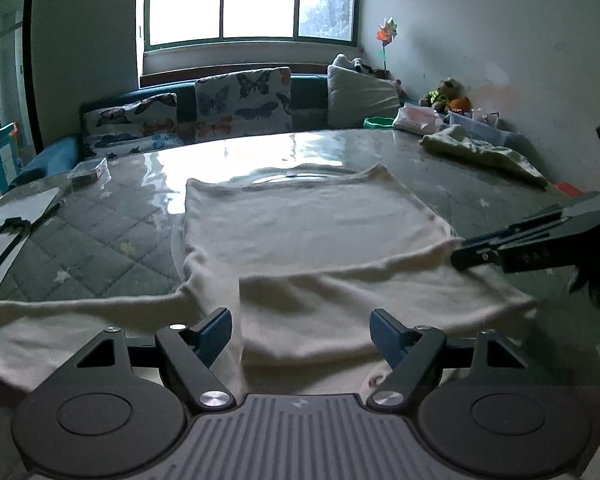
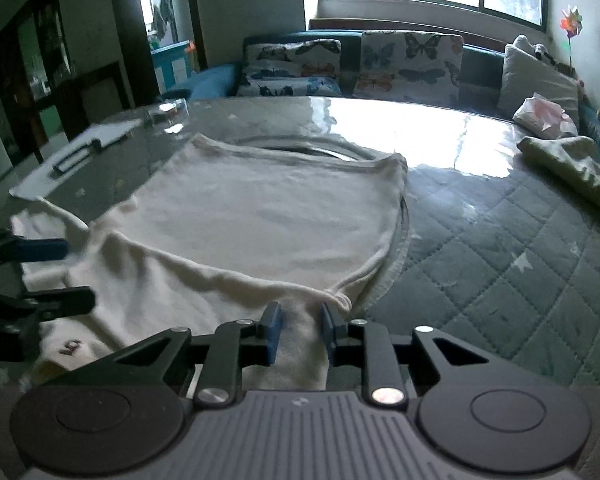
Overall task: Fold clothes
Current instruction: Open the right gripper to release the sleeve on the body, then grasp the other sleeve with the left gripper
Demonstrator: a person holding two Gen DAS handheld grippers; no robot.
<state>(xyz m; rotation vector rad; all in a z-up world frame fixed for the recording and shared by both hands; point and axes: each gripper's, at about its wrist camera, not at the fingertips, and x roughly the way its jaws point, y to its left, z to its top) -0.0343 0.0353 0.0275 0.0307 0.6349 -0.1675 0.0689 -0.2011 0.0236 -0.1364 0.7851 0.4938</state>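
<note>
The right gripper (image 2: 298,330) is pinching the cream shirt's (image 1: 300,232) right edge mid-fold; the left gripper (image 1: 300,334) is hovering with jaws spread — probably needing to grasp the near hem.

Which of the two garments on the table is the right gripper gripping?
The cream shirt spread in the middle; the right gripper pinches its edge. The greenish garment lies untouched far right.
</note>
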